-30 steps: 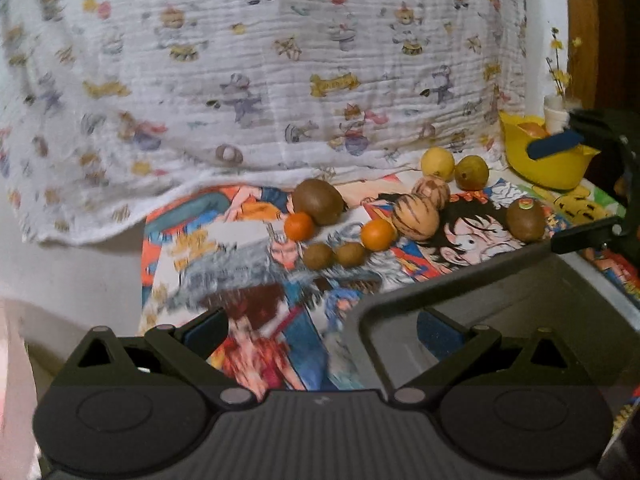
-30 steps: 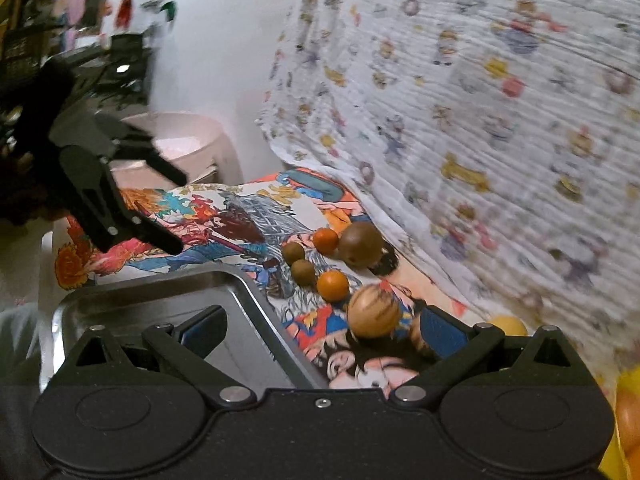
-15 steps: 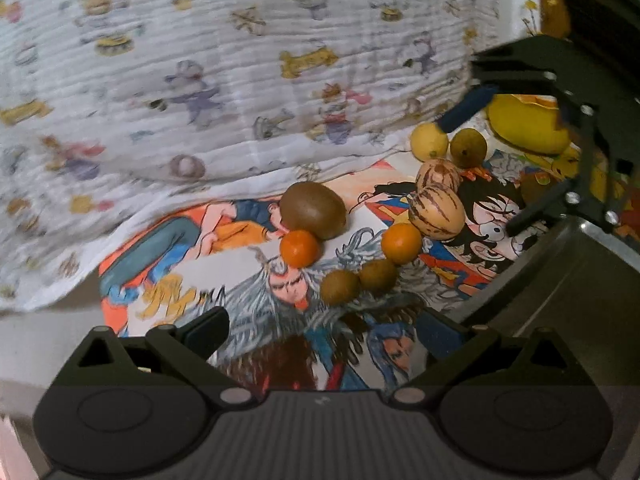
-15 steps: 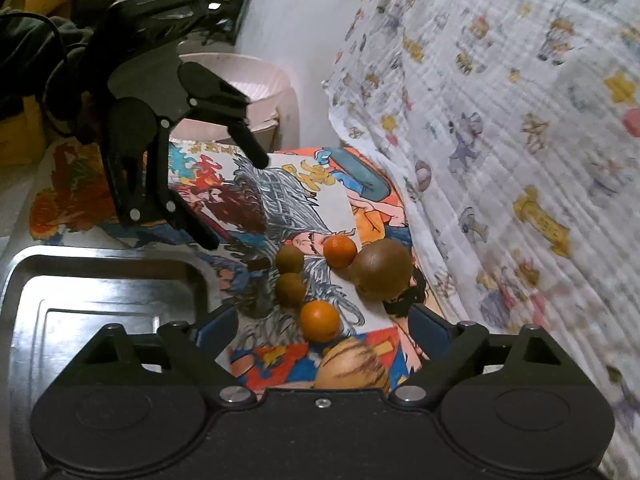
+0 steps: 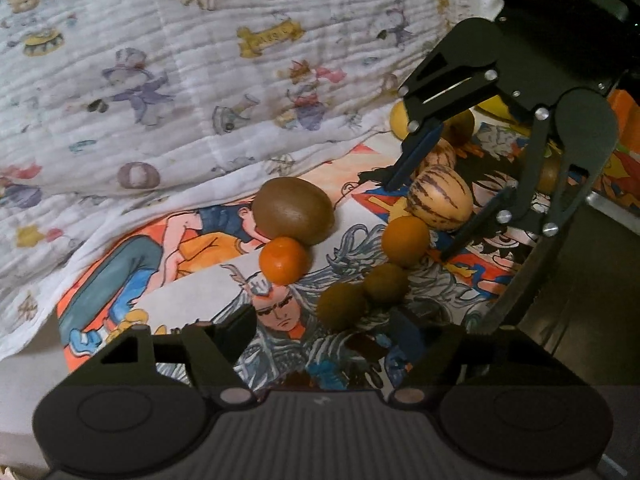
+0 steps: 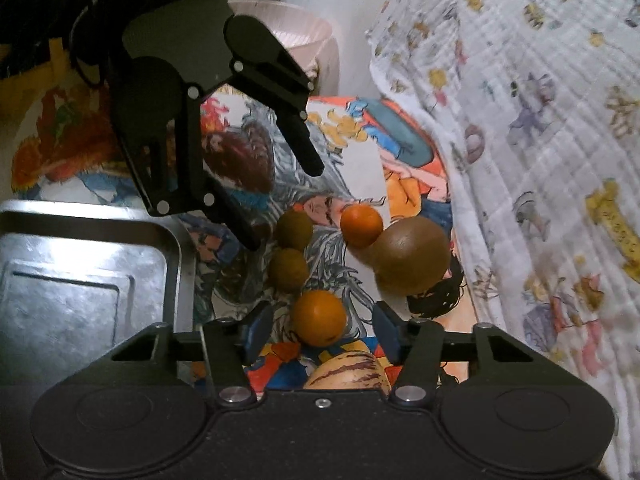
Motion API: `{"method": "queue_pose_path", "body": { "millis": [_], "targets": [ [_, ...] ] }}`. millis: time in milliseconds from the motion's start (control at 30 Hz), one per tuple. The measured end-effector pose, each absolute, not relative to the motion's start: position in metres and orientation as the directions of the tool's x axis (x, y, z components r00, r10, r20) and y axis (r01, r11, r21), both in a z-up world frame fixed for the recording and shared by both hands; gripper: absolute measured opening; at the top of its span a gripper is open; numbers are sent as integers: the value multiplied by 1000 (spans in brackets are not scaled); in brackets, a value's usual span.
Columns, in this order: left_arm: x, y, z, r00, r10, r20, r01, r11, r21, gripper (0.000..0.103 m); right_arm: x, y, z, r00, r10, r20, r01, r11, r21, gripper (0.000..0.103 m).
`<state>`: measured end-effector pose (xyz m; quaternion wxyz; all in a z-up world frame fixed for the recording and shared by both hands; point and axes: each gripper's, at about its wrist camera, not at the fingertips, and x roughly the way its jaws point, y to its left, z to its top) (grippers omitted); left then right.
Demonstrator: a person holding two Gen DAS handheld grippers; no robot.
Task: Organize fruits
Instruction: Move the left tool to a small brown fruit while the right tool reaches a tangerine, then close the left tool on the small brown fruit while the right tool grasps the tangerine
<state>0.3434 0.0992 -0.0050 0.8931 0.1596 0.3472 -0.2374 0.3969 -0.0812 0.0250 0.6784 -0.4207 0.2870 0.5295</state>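
Right wrist, hand-held gripper spread, straddling orange

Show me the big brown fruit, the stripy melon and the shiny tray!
big brown fruit [image 5: 294, 210]: left wrist view, middle of its skin.
stripy melon [image 5: 440, 200]: left wrist view, its striped side.
shiny tray [image 6: 64, 300]: right wrist view, bare floor.

so the worktop's got this anime-print cloth over it, with a big kiwi, two oranges, two little brown fruits, striped melons and a metal tray sitting on top
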Motion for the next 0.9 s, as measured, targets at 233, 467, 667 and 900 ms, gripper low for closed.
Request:
{"method": "queue_pose_path", "body": {
  "millis": [233, 467, 667, 900],
  "targets": [
    [351, 98, -10, 621, -342, -705, 564, 820, 99, 59, 403, -71, 14, 258, 433, -864, -963, 48, -264, 45],
    [356, 99, -10, 608, -373, -701, 580, 811, 71, 43, 407, -68, 9, 250, 430, -868, -966, 46, -255, 35],
    [357, 98, -11, 598, -396, -696, 592, 804, 51, 32, 406, -70, 9, 257, 440, -860, -964, 51, -262, 34],
    [352, 105, -12, 606, -400, -687, 512, 858, -48, 31, 400, -79, 18, 291, 495, -819, -956, 111, -273, 34]
  ]
}}
